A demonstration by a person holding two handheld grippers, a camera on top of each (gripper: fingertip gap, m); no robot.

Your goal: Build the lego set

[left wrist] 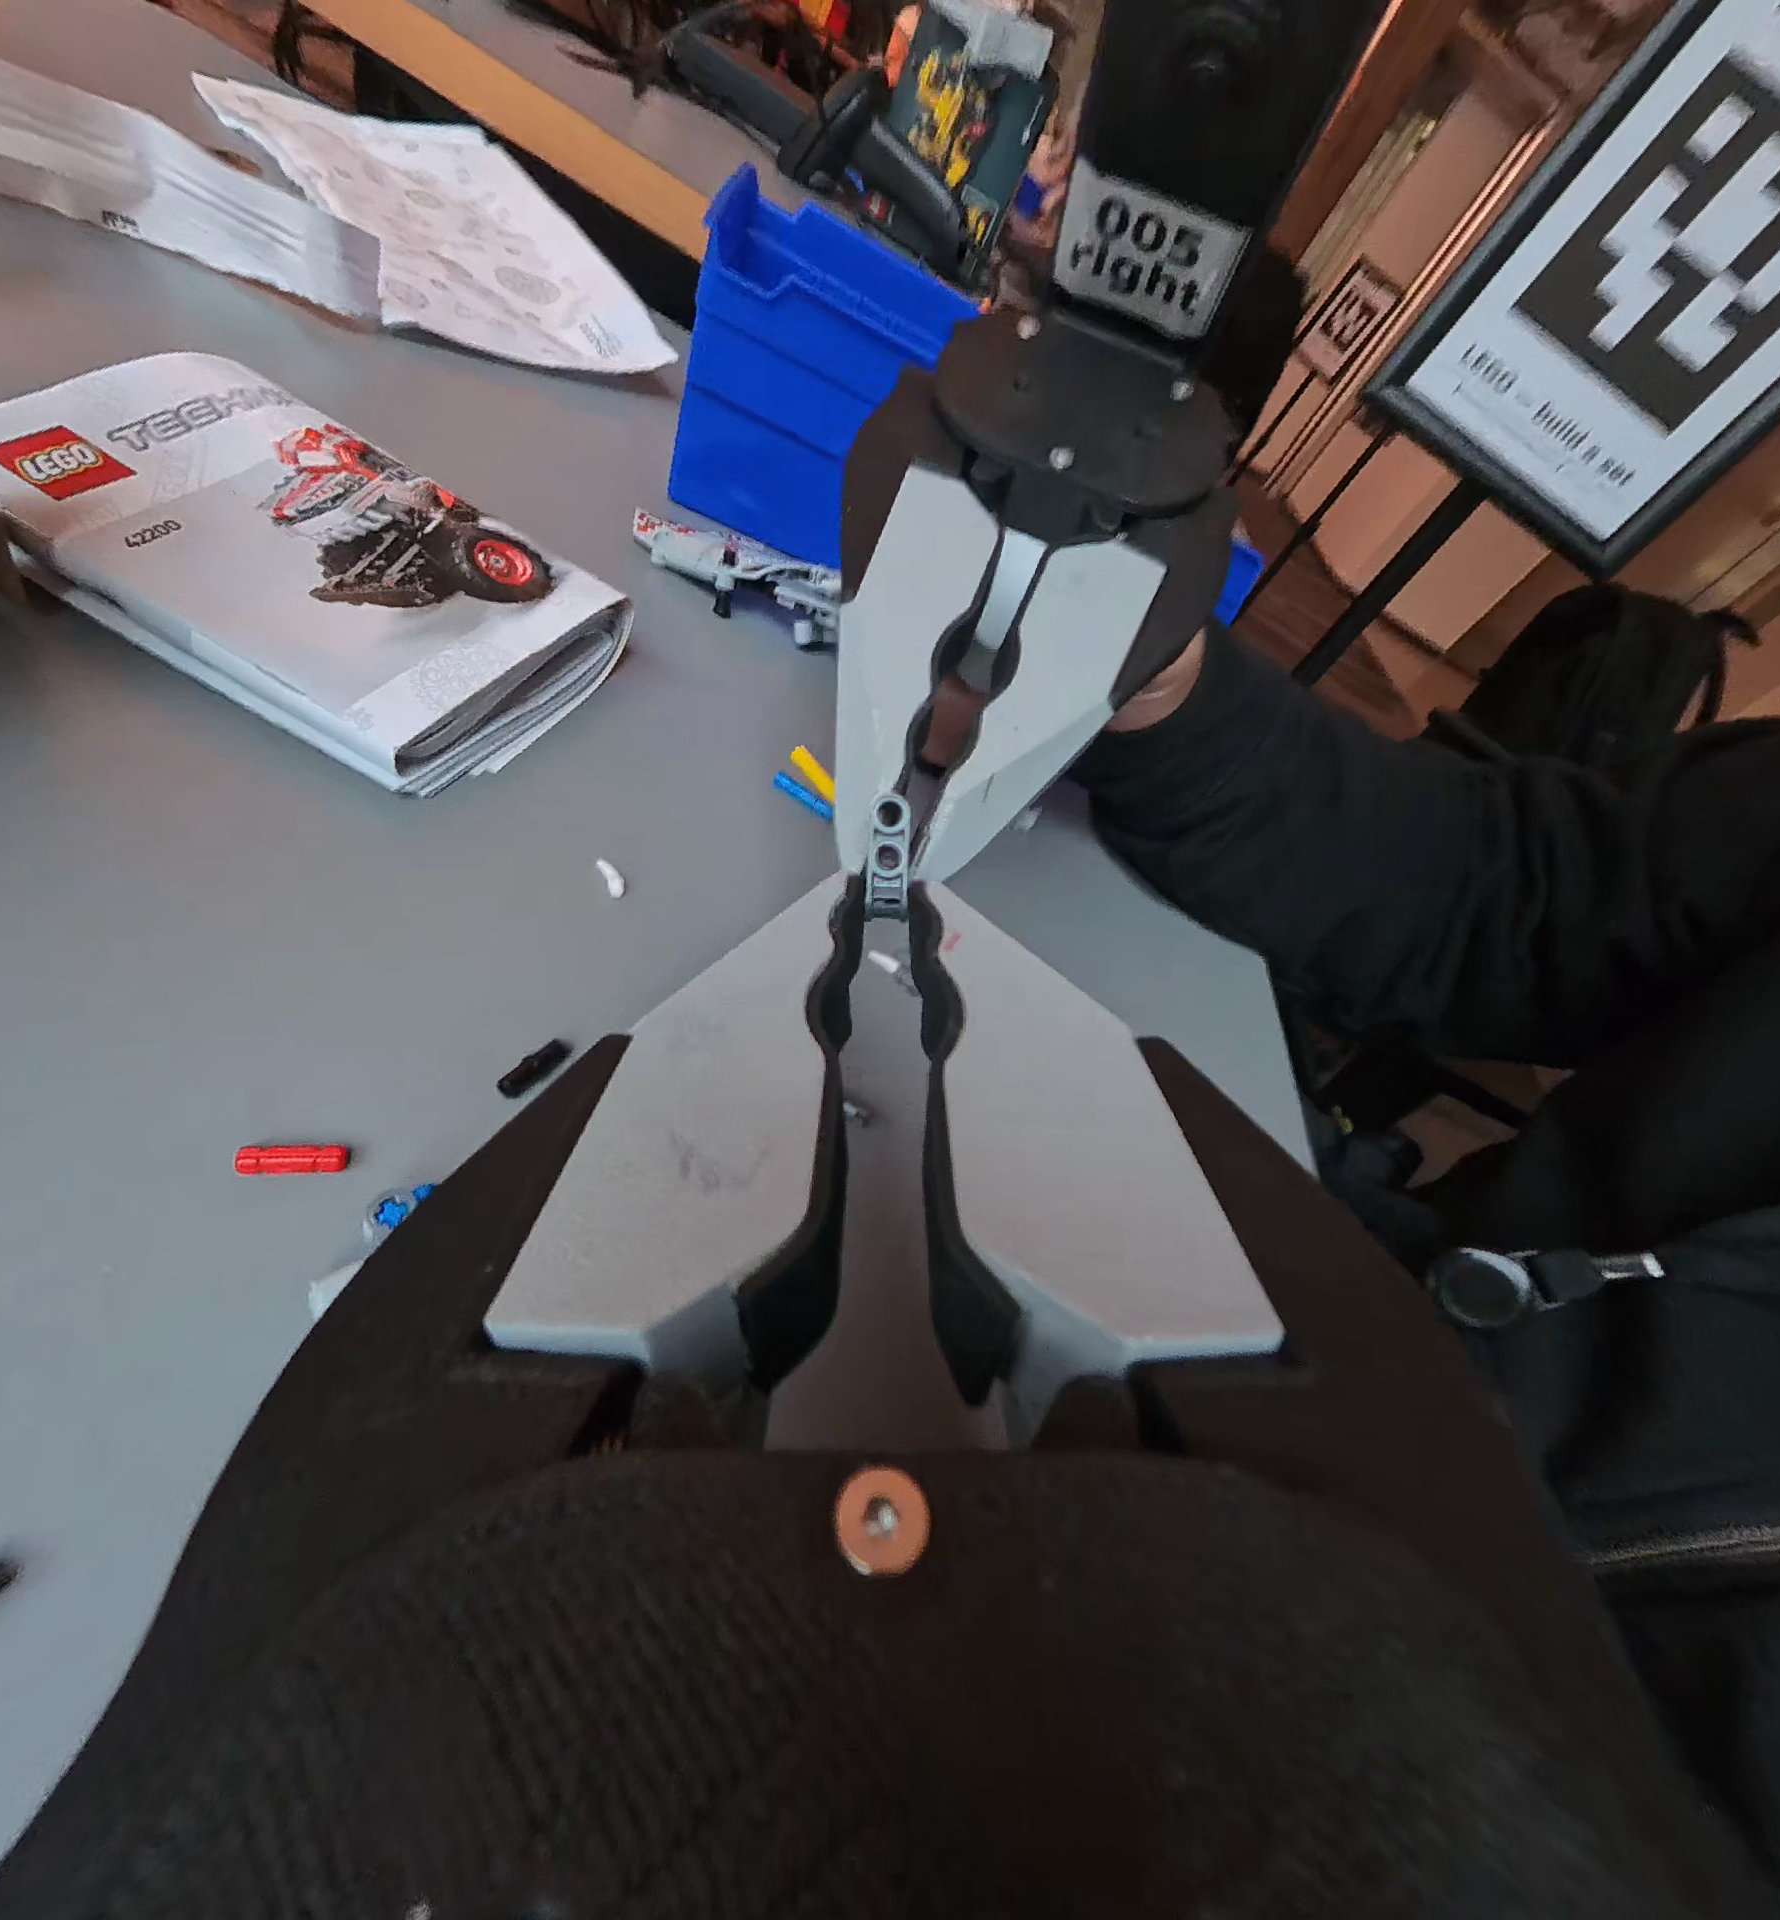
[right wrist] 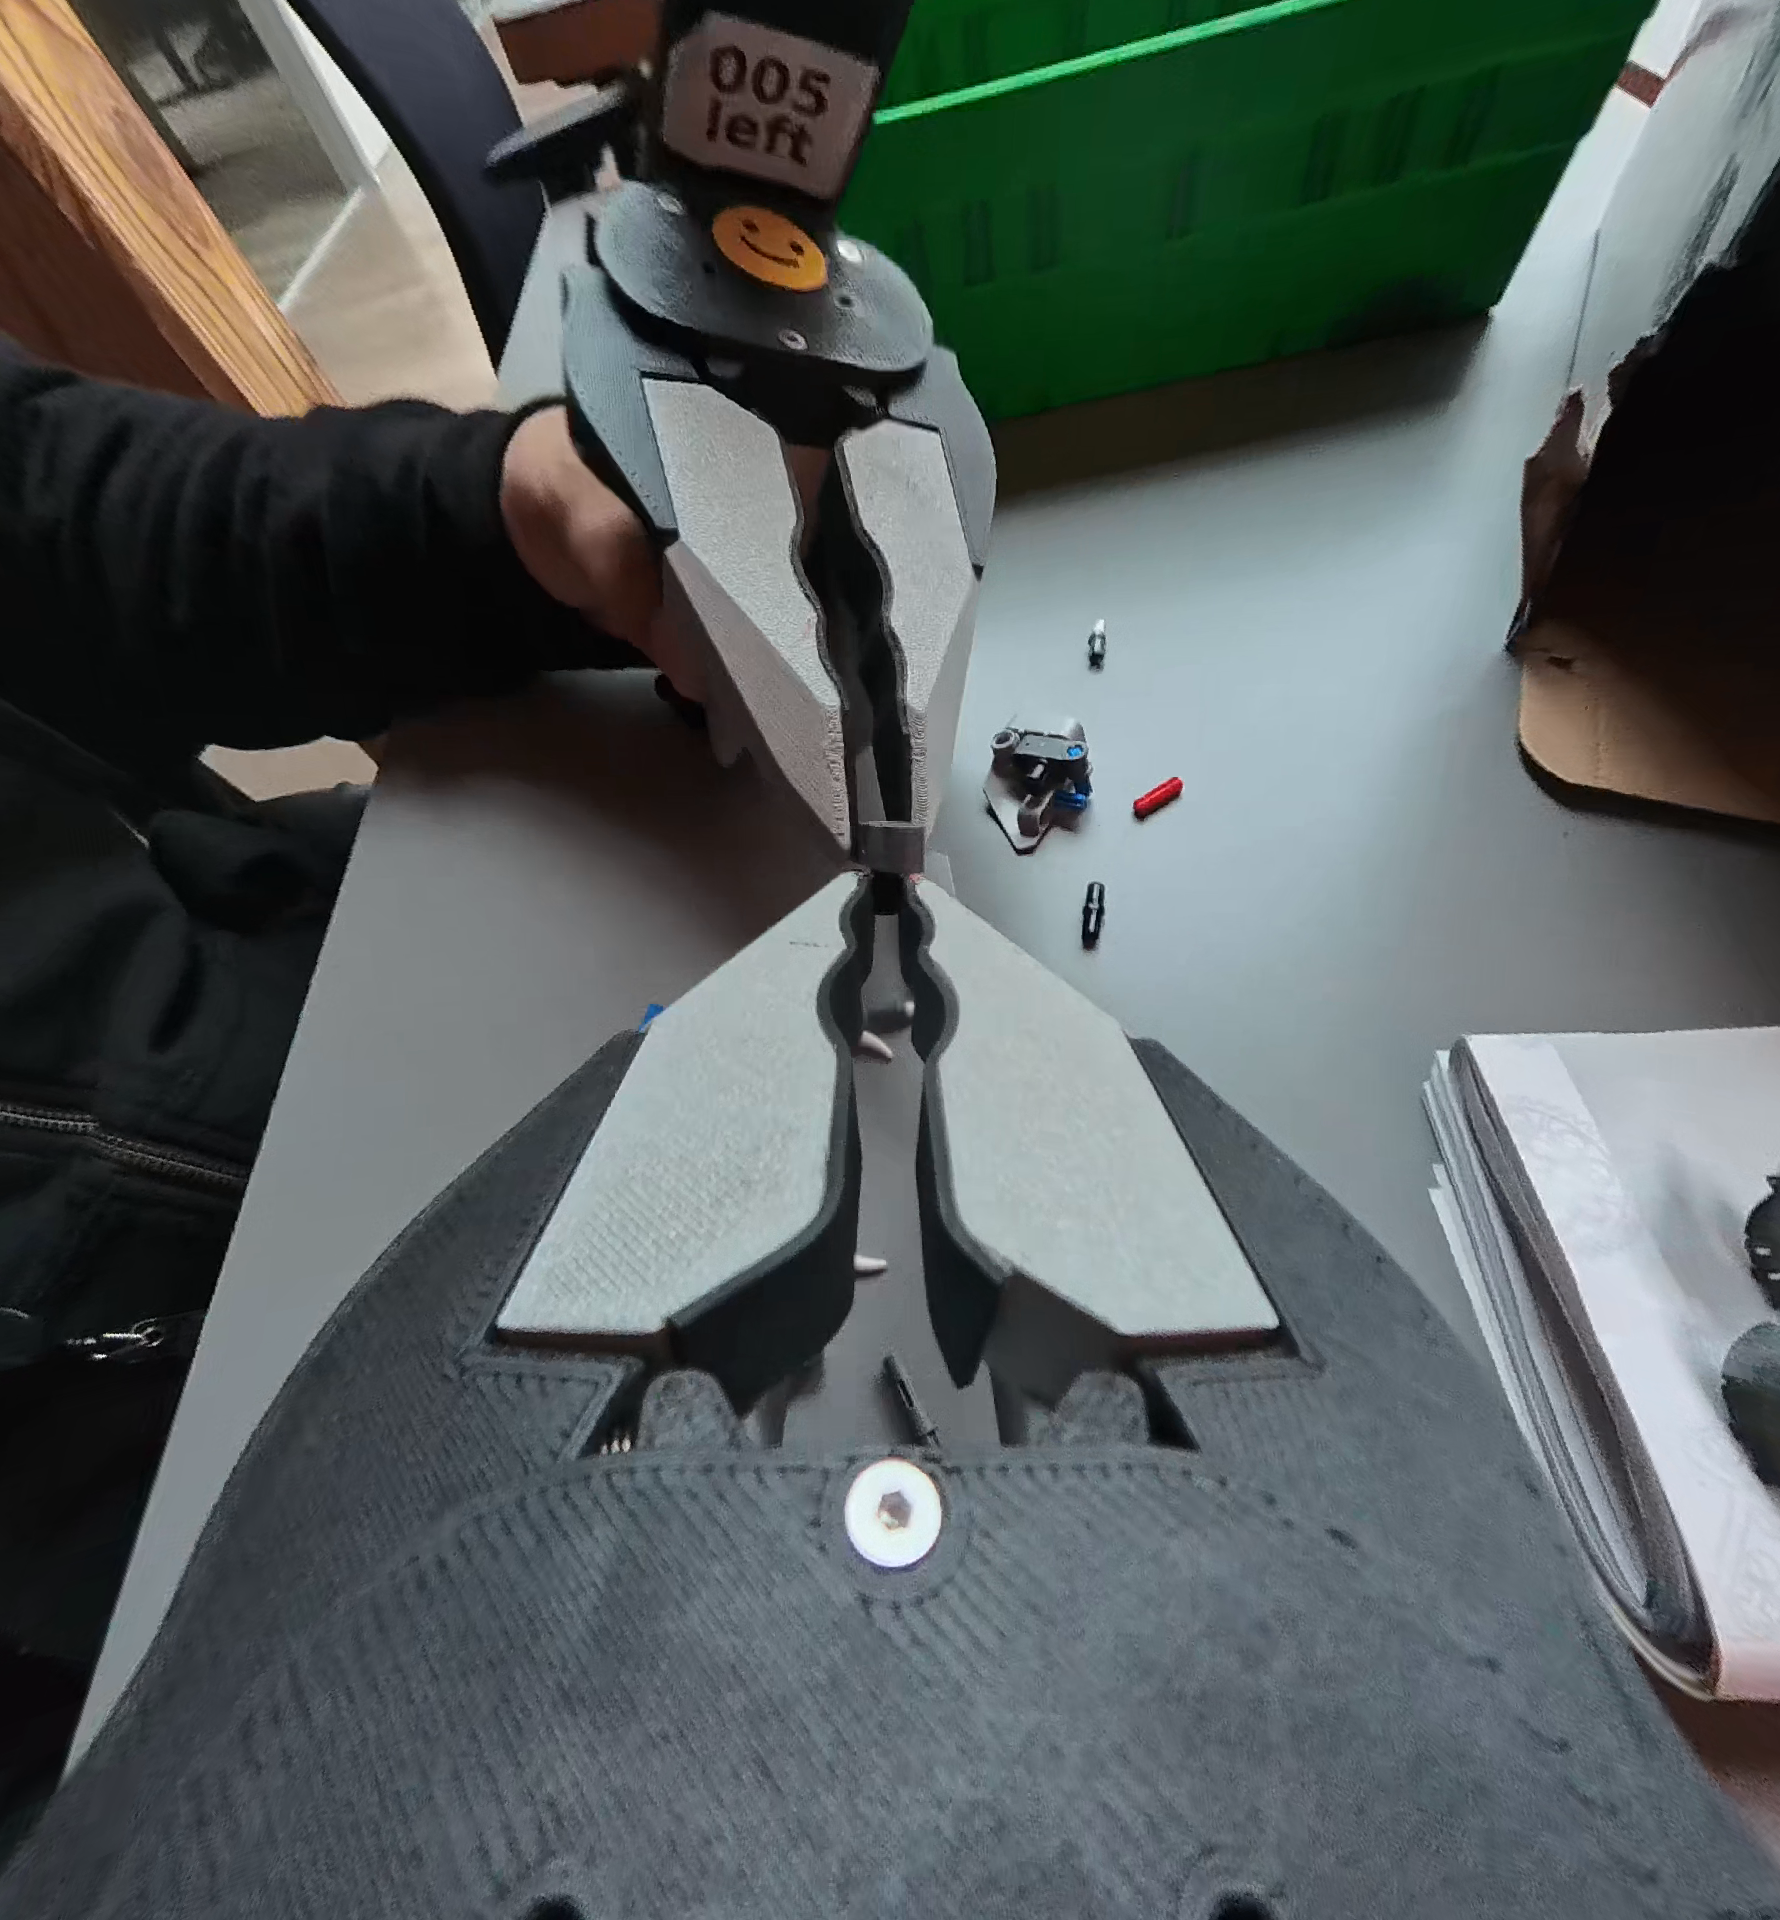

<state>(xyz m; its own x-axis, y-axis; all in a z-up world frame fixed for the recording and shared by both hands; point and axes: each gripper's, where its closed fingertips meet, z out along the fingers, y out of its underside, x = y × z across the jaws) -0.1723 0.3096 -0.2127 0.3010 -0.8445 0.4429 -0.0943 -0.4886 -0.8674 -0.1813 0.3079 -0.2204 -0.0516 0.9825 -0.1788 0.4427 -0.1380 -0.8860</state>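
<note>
A framed sign (left wrist: 1634, 281) bearing a printed marker, a booklet (left wrist: 294, 561) with printed cover and a tag on each gripper are seen. A small grey lego connector (left wrist: 888, 854) is pinched above the table (left wrist: 138, 987) between the left gripper (left wrist: 886, 896) and right gripper (right wrist: 884, 891), tips meeting.

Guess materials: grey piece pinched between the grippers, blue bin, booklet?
Grey piece: likely hard moulded plastic, matte, crisp round holes. Blue bin: probably rigid plastic, slight sheen, moulded ribs. Booklet: paper, stacked page edges, printed cover looks lightly glossy.
</note>
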